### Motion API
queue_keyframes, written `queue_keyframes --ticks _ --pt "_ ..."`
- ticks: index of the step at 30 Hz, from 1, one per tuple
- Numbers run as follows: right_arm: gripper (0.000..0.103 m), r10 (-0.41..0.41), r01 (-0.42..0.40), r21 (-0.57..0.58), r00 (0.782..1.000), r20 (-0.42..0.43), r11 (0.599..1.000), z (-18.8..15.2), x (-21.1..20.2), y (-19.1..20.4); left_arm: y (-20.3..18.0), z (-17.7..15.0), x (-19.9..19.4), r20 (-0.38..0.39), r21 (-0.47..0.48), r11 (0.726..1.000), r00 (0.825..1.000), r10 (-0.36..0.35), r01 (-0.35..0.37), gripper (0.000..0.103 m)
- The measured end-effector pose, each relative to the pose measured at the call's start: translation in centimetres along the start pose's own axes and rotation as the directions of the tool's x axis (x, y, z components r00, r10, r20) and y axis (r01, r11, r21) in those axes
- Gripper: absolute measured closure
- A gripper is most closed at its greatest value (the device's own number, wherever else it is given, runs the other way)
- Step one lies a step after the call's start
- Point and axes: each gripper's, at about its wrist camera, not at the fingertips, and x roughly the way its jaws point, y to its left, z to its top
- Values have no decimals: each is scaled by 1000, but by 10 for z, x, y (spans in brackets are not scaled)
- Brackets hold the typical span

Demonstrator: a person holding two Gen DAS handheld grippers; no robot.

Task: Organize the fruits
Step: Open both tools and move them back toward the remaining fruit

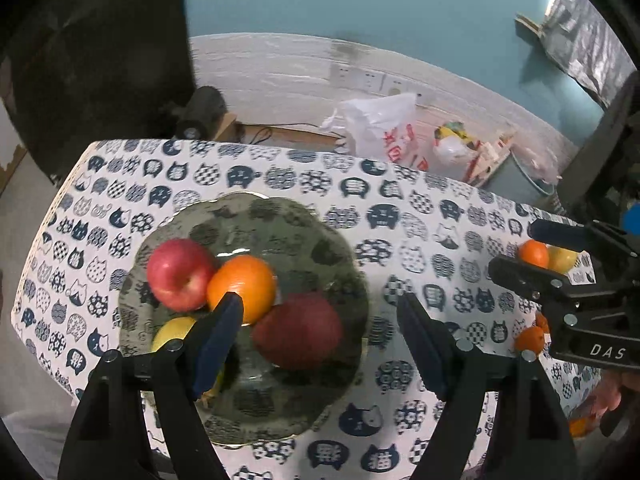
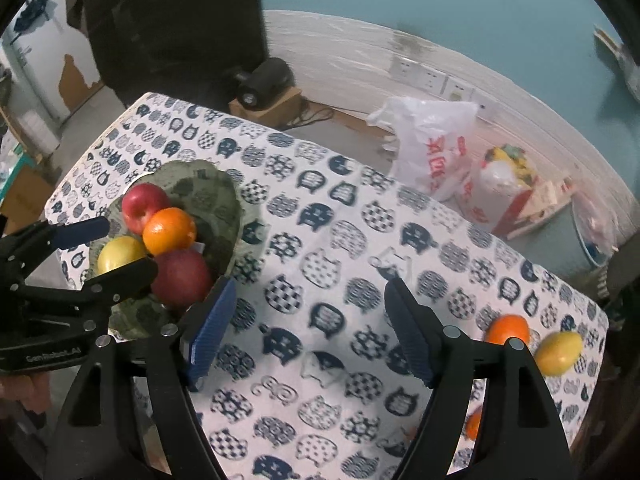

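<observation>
We look at what is left to pick up. On the white tablecloth with dark blue cat faces [image 2: 328, 264], a round orange fruit [image 2: 508, 329] and an egg-shaped yellow lemon [image 2: 559, 351] lie side by side at the right end of the table. The lemon's long side runs across the table, tipped a little toward the far right. A second small orange fruit [image 2: 475, 423] peeks out nearer to us, partly hidden by a black finger.

These loose fruits lie to the right of our right tongs [image 2: 308, 328]. The right tongs are much closer to them than the left tongs [image 1: 320, 324], so we think the right hand should go for them.

The green glass dish with a wavy rim [image 1: 344, 248] sits at the left end. In it are a red apple [image 1: 180, 274], a big orange [image 1: 244, 286], a darker red apple [image 1: 298, 330] and a yellow lemon [image 1: 174, 332], all bunched up and touching.

Both tongs are spread apart and hold nothing. Our left tongs hang over the dish, pointing steeply down. Our right tongs hang over bare cloth in the middle of the table, also pointing steeply down, with the dish on their left and the loose fruits on their right.
</observation>
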Motion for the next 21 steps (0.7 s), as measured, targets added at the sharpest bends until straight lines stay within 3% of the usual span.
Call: queue_keyframes --ticks 13,21 --pt "25 -75 76 99 997 -7 992 -49 -32 -66 -77 -4 7 -50 99 992 996 -74 78 22" --pt "25 -124 129 200 992 -33 971 -85 -47 -119 -135 -15 13 -91 207 971 990 -103 120 22"
